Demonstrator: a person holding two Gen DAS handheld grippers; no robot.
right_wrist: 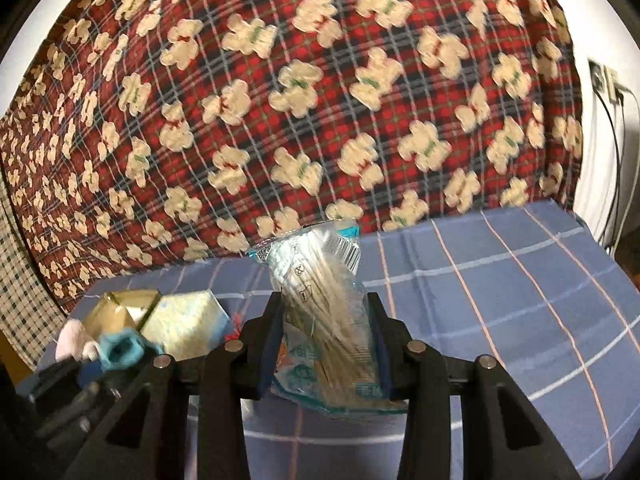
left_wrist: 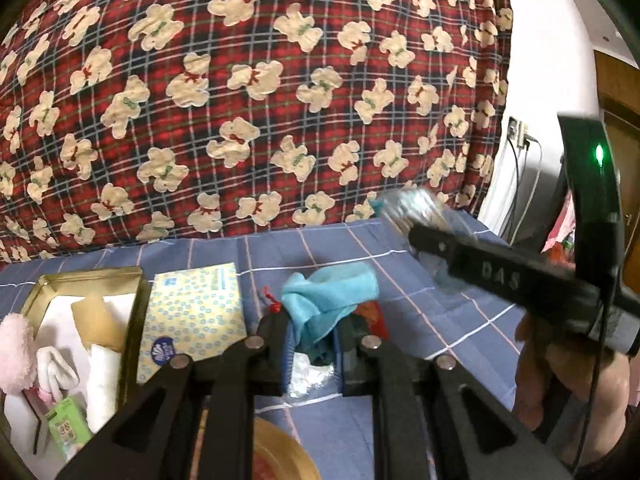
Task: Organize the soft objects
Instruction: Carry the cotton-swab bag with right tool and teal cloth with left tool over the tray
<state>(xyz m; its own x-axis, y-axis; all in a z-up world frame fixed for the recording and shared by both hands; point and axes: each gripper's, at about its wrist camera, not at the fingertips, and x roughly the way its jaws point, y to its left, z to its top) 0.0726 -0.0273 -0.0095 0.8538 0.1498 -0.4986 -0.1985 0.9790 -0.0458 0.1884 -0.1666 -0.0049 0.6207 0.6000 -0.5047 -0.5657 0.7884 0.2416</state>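
My left gripper [left_wrist: 314, 330] is shut on a teal cloth [left_wrist: 328, 296] and holds it above the blue checked sheet [left_wrist: 420, 320]. My right gripper [right_wrist: 326, 312] is shut on a clear bag of cotton swabs [right_wrist: 320, 304], held upright above the sheet. The right gripper and its bag also show in the left wrist view [left_wrist: 416, 210], to the right and blurred. A gold tin [left_wrist: 76, 280] at the left holds white cloths [left_wrist: 100, 356] and a pink plush [left_wrist: 16, 352].
A yellow tissue pack [left_wrist: 192, 312] lies beside the tin. A large red plaid bear-print quilt [left_wrist: 256, 100] rises behind the sheet. A gold round lid [left_wrist: 280, 456] lies under my left gripper. A wall socket with cables [left_wrist: 518, 136] is at the right.
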